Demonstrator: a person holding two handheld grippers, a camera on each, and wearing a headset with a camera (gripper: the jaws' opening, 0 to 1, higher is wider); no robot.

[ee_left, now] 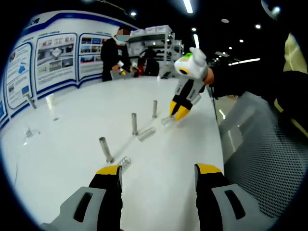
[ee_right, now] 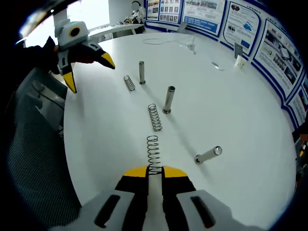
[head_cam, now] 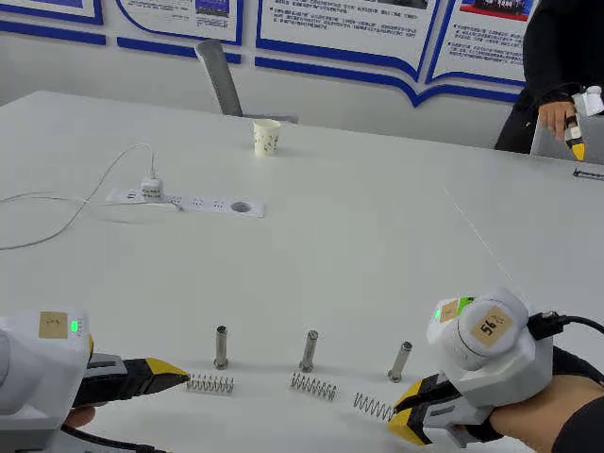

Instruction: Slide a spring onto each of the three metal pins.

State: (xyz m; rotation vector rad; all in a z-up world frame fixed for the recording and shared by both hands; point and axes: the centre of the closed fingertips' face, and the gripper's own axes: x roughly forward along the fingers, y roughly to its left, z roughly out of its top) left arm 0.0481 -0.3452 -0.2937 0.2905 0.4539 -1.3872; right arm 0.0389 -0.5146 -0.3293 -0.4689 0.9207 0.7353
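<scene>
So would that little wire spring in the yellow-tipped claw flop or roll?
Probably light: the small coiled metal-wire spring is thin, open wire. Pinched by one end in the right claw, it may droop or bounce. Released, it could roll, being round.

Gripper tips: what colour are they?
Yellow, on the open left gripper and on the right gripper shut on a spring; clearest in the right gripper view.

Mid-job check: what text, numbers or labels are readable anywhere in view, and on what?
"56": sticker on top of the right gripper, which pinches a spring.
Tan patch on the left gripper: too blurred to read.
Wall posters: print too small to read.
Paper cup: printed pattern, no legible words.
</scene>
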